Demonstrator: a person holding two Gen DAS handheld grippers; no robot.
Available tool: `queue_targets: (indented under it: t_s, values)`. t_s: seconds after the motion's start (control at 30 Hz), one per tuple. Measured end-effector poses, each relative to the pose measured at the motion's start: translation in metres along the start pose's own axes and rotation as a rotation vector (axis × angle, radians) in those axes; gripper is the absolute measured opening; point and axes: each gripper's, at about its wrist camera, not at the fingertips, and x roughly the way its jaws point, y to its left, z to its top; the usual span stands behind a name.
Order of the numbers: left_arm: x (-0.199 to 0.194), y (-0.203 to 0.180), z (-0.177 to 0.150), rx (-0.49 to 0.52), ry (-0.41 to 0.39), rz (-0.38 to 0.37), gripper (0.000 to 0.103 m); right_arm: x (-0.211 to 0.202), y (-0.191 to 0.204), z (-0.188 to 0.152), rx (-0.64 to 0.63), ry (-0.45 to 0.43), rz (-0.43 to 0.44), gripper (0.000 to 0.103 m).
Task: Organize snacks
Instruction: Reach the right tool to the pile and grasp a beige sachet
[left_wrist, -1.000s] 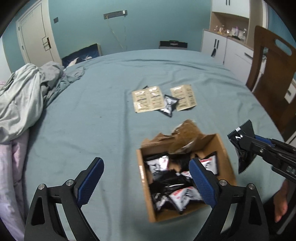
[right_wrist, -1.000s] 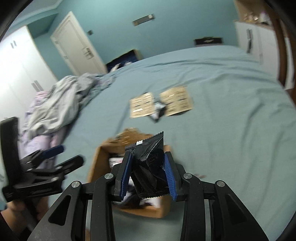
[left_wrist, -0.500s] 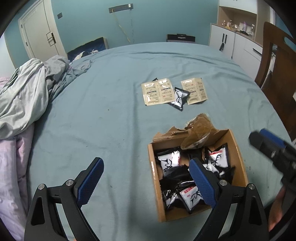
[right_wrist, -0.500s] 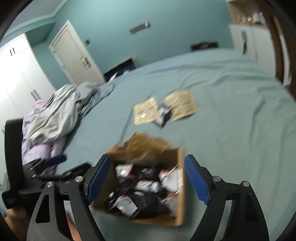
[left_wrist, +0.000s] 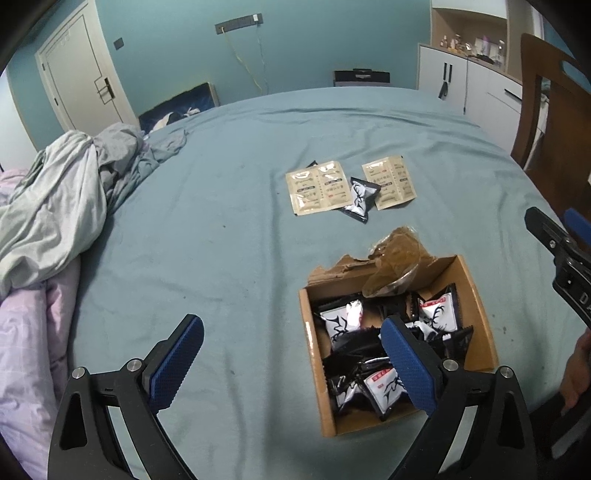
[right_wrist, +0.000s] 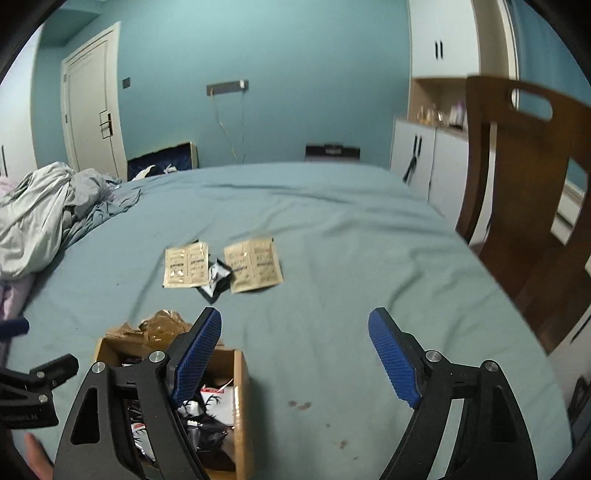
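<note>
Jaws spread and empty, snack box (right_wrist: 242, 413) below left finger

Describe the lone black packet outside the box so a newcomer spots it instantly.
On the blue bed, look beyond the cardboard box to two tan sachets lying flat. The black packet lies between them, overlapping both: small, dark, with a white antler print, the only black one outside the box.
</note>
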Motion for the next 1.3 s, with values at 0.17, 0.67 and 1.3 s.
queue_targets:
  t_s: [0.17, 0.67, 1.3]
  values:
    - [0.0, 0.0, 0.001, -0.008, 0.006, 0.003, 0.1, -0.004, 0.008, -0.009, -0.101, -0.001, 0.029, 0.082]
    - [0.021, -0.003, 0.006, 0.014, 0.059, 0.024, 0.103, 0.035, 0.003, 0.013, -0.034, 0.181, -0.133, 0.082]
    - [0.046, 0.005, 0.013, -0.013, 0.133, -0.007, 0.103, 0.187, -0.028, 0.068, 0.169, 0.518, 0.079, 0.082]
